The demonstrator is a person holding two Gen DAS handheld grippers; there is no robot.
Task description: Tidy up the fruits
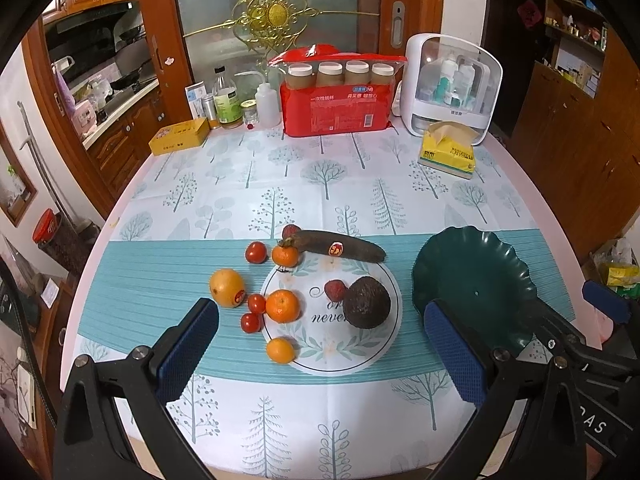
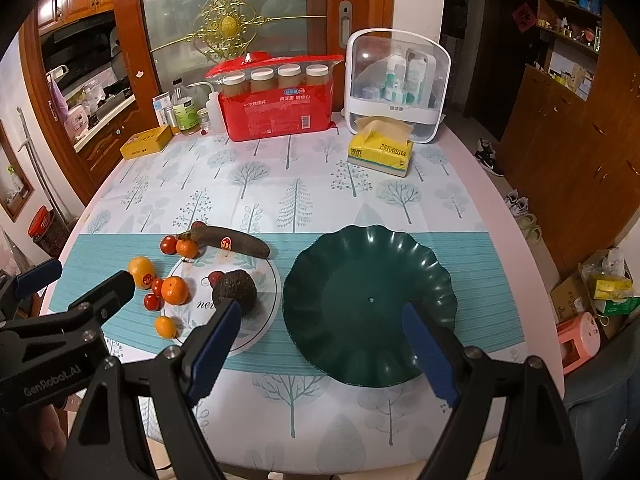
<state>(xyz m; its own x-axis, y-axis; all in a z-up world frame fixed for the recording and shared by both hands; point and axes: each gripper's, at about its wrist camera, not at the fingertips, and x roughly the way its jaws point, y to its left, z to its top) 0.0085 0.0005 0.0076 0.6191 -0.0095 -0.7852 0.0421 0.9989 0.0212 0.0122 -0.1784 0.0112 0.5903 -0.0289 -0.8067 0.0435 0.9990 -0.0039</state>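
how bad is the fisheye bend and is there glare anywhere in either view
Left wrist view: strong barrel bend, the table edge curves and the corners go black; fruit such as the avocado stays sharp. Right wrist view: same bend; soft highlights streak the green plate, and the room at right is dim.
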